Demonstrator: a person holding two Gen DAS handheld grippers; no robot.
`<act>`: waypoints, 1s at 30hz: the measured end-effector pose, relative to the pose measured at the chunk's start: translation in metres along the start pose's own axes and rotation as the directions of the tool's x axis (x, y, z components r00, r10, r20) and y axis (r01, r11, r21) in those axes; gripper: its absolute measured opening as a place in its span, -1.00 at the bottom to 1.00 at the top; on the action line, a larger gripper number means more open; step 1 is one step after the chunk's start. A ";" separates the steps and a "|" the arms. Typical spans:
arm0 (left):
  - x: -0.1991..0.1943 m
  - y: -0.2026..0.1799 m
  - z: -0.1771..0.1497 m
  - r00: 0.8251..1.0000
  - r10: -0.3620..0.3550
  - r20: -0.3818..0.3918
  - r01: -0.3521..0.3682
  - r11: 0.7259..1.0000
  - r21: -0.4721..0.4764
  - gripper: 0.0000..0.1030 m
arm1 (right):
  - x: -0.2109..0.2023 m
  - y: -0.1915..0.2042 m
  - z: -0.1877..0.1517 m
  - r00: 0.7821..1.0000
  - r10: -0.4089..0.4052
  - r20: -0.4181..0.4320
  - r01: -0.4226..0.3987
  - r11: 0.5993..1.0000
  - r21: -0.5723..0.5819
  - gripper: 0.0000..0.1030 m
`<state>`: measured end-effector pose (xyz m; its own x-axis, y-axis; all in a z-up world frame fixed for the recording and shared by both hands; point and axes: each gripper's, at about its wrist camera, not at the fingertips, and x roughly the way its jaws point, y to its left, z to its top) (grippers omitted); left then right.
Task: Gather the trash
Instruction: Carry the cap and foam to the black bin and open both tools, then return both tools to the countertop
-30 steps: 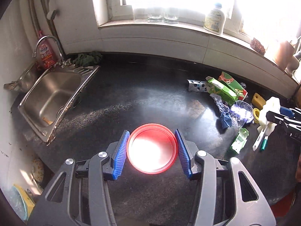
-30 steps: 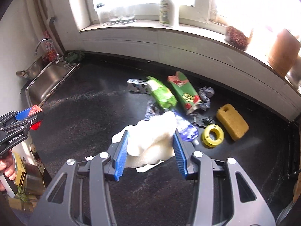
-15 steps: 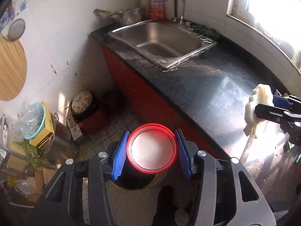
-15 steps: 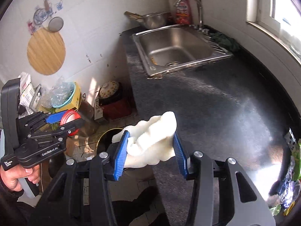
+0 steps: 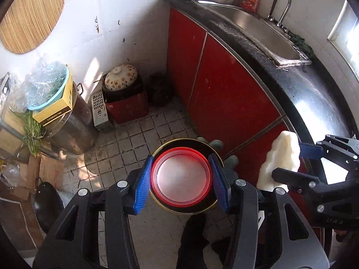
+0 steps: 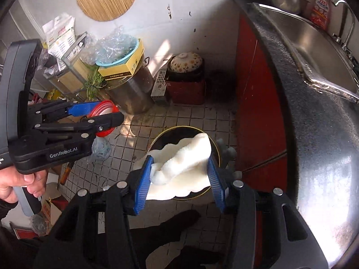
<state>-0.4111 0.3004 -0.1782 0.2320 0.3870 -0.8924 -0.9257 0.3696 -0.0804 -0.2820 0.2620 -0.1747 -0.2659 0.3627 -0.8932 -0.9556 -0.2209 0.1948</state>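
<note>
A speckled black counter [image 5: 298,85] with a steel sink [image 5: 258,24] and red cabinet doors [image 5: 224,85] was seen beside a tiled floor. A round dark bin [image 6: 177,134] with a yellow rim stood below both tools. A round red plastic lid [image 5: 181,180] was clamped in the left gripper [image 5: 181,180] above the bin. Soft white foam [image 6: 179,168] lay between the right gripper [image 6: 179,172] as its jaws were opening. Only the right view showed the hand [image 6: 15,183].

Two grippers [image 5: 181,179] [image 6: 179,179], one red lid [image 5: 181,181], one white foam piece [image 6: 181,168], perhaps one bin [image 5: 172,144].
</note>
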 end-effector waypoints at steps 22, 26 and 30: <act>0.052 0.007 0.010 0.998 -0.066 -0.006 0.066 0.997 0.042 0.53 | 0.060 -0.019 -0.010 0.996 0.019 -0.088 -0.018 1.000 0.005 0.56; 0.041 0.006 0.011 0.997 -0.079 0.006 0.078 0.996 0.051 0.58 | 0.046 -0.016 -0.020 0.997 0.005 -0.080 -0.006 1.000 -0.013 0.58; 0.025 0.002 0.009 0.996 -0.090 0.014 0.089 0.993 0.075 0.59 | 0.025 -0.017 -0.026 0.998 -0.014 -0.059 0.015 1.000 0.019 0.59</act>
<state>-0.4042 0.3179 -0.1967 0.3187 0.3640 -0.8752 -0.8764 0.4648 -0.1259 -0.2688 0.2513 -0.2112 -0.2442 0.3116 -0.9183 -0.9618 -0.1984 0.1884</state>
